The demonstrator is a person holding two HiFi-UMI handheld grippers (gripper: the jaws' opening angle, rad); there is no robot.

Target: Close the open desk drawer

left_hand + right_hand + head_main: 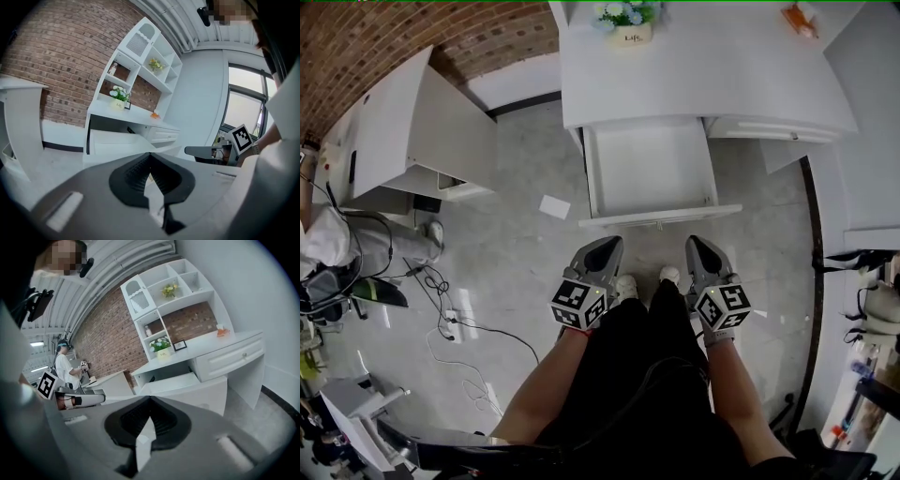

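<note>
The white desk (694, 66) stands ahead of me with its drawer (652, 173) pulled well out and empty; the drawer front (661, 216) faces me. My left gripper (612, 244) and right gripper (695, 243) hang side by side just short of that front, apart from it, above my shoes. Both are shut with nothing between the jaws. In the left gripper view the left gripper (150, 155) points at the drawer (117, 140), with the right gripper (206, 151) beside it. The right gripper (150, 400) faces the drawer (187, 385) too.
A second white desk (422, 131) stands at the left, with cables and a power strip (450, 328) on the floor near it. A paper sheet (554, 206) lies left of the drawer. A flower pot (628, 23) and an orange thing (800, 19) sit on the desk. Another person (63, 366) stands far left.
</note>
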